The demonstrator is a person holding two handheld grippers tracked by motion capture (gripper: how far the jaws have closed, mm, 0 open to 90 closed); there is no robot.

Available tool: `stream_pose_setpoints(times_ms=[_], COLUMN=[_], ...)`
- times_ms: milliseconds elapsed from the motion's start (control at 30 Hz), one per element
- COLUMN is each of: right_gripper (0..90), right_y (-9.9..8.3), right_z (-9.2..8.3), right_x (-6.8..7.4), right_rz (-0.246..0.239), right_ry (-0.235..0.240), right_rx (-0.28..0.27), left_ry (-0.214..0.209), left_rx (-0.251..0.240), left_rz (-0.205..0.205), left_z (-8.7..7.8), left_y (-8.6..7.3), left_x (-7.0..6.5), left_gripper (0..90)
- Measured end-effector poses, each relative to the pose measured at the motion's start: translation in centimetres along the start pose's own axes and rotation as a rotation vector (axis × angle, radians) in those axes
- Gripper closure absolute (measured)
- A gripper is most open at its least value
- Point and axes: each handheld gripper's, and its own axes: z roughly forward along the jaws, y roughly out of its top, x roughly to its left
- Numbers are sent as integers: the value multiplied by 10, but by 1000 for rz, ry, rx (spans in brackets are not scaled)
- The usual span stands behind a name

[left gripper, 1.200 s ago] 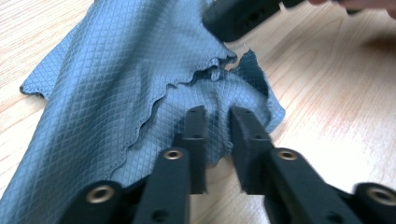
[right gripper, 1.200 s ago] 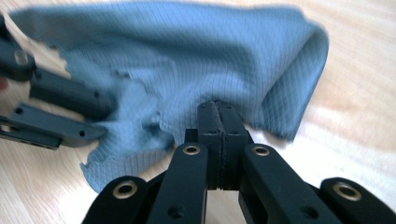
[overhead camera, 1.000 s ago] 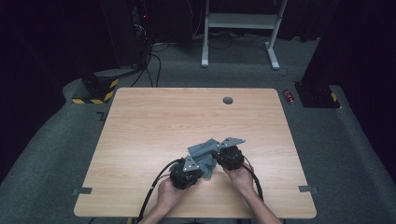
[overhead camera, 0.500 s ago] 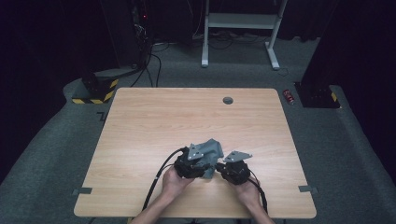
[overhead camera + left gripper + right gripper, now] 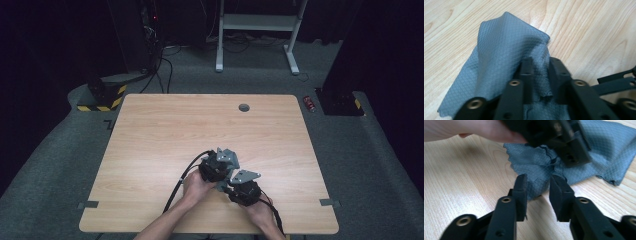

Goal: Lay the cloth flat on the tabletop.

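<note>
A grey waffle-weave cloth [image 5: 506,47] lies bunched on the wooden table [image 5: 200,120] near its front edge. My left gripper [image 5: 541,67] has a fold of the cloth between its jaws, which have just been closing and now pinch it. In the high view the left gripper [image 5: 216,169] sits just left of and beyond the right gripper [image 5: 243,189]. My right gripper [image 5: 539,186] stands open, its jaws having just been opening. They hover over the near edge of the cloth [image 5: 604,157] without pressing on it. The left gripper [image 5: 571,152] and its hand [image 5: 474,130] are close ahead.
A round cable hole [image 5: 244,107] sits near the table's far edge. Black cables trail from both grippers toward the front edge. On the floor behind are a red can [image 5: 310,102], a white desk frame [image 5: 257,22] and a yellow-black striped block [image 5: 102,102].
The right hand has drawn back toward the near edge and its jaws have parted. The left hand has shifted right and a little farther from that edge, with the cloth in its jaws.
</note>
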Motion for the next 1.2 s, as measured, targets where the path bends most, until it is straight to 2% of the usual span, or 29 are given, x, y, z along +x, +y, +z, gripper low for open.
stream_pose_setpoints(times_ms=[67,133,167,267,333,433,533,567,600,633,767,867,933,967,1000,1067,1200], right_gripper=[642,665,685,784,845,870,874,874,874,874,874,872,864,842,842,809,755], right_y=[0,0,0,-1,-2,-4,-4,-5,-5,-7,-14,-20,-21,-19,-19,-14,-3], right_z=[1,3,4,6,5,5,3,1,1,-3,-10,-13,-14,-15,-15,-19,-23], right_x=[1,2,3,5,4,3,3,2,2,1,-1,-6,-9,-11,-11,-12,-14], right_rz=[4,-12,-15,-38,-42,-40,-36,-30,-30,-35,-34,-18,2,11,11,11,17], right_ry=[7,11,13,11,9,10,8,10,10,8,4,3,8,14,14,18,5], right_rx=[10,24,30,47,47,38,41,37,37,32,32,38,40,38,38,18,-18], left_ry=[3,0,0,-3,-10,-10,15,43,43,57,103,127,132,134,130,135,174], left_rx=[-3,-14,-21,-55,-97,-137,-157,-173,-173,-183,-204,-185,-168,-164,-167,-189,-169], left_rz=[9,7,10,-21,-58,-107,-151,-186,-186,-207,-262,-301,-313,-313,-314,-301,-241], left_z=[-1,-3,-5,-14,-21,-32,-44,-52,-52,-58,-72,-73,-69,-68,-67,-70,-73], left_y=[1,1,1,1,1,-1,-5,-9,-9,-12,-23,-35,-40,-42,-44,-47,-50], left_x=[0,2,3,11,17,27,43,57,57,65,82,92,94,93,92,83,67], left_gripper=[856,876,878,880,880,880,880,880,880,880,881,879,868,799,799,700,571])
